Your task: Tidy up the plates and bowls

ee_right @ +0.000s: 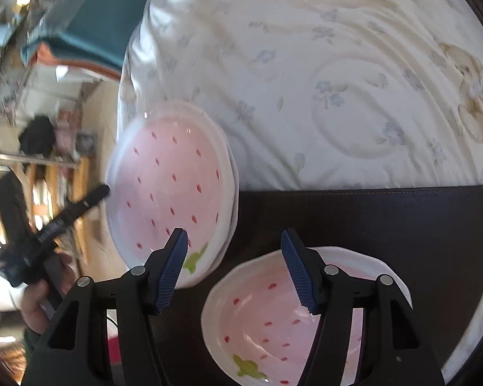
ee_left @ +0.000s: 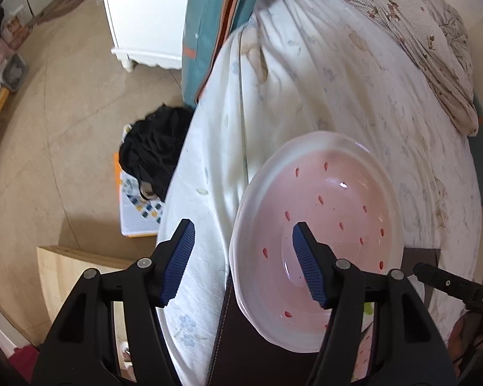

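Observation:
In the left wrist view my left gripper is open around the near rim of a pink strawberry-patterned plate: one blue pad is inside it, the other outside over the sheet. The plate rests partly on a dark mat. In the right wrist view the same plate lies at the mat's left edge. A pink strawberry bowl sits in front, on another plate. My right gripper is open above the bowl, one pad over its rim.
A white flowered bedsheet covers the bed behind the mat. A crumpled quilt lies far right. The bed edge drops to the floor at left, with black clothing, a white cabinet and a wooden board.

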The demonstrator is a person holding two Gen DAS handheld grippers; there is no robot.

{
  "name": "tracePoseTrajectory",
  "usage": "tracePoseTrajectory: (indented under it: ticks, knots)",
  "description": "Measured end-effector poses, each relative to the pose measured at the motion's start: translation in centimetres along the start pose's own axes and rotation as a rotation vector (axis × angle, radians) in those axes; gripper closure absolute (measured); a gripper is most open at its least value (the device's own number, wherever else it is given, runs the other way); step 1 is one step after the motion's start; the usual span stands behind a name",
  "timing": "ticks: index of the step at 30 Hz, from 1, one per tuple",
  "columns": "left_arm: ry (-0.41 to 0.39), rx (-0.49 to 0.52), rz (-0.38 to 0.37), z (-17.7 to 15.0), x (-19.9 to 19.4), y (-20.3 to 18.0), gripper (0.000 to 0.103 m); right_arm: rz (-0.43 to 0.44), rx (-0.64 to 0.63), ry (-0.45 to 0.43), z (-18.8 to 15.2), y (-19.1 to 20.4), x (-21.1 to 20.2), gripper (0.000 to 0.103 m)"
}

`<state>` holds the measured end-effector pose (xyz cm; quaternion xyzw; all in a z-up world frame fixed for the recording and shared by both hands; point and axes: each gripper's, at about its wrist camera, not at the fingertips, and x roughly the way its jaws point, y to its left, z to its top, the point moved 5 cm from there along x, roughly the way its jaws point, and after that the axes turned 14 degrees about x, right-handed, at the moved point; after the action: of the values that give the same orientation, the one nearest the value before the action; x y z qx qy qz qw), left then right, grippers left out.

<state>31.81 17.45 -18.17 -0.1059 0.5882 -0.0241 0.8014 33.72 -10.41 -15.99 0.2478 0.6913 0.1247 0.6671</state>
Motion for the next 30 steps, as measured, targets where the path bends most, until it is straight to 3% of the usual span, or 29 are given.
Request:
tracePoseTrajectory:
  ticks: [6,8,10,13,15,20,26,30]
  knots:
    - [0.002,-0.029,-0.021,-0.1,1.1,0.3,0.047,0.045,0.032,0.012,0.2,0.0,2.0,0.039]
    - [0.004,-0.048,-0.059,0.1,1.7,0.4,0.056,0.038,0.048,0.013,0.3,-0.3,2.8,0.045]
    - [0.023,-0.065,-0.084,0.1,2.4,0.6,0.070,0.048,0.059,0.025,0.3,-0.2,3.8,0.063]
    - [0.040,-0.083,-0.141,0.3,3.4,0.3,0.072,0.050,0.059,0.028,0.5,0.4,5.0,0.068]
    - [0.040,-0.072,-0.140,0.7,3.6,0.0,0.071,0.045,0.056,0.020,0.7,0.6,5.3,0.073]
    - [0.047,-0.093,-0.182,0.9,4.2,0.2,0.071,0.047,0.053,0.032,1.3,1.0,6.3,0.073]
    - [0.010,-0.078,-0.182,0.8,3.5,0.2,0.075,0.043,-0.019,-0.033,0.8,1.2,5.6,0.076]
    - [-0.002,-0.066,-0.149,0.8,3.0,0.1,0.076,0.095,0.028,-0.016,0.6,0.8,5.4,0.079]
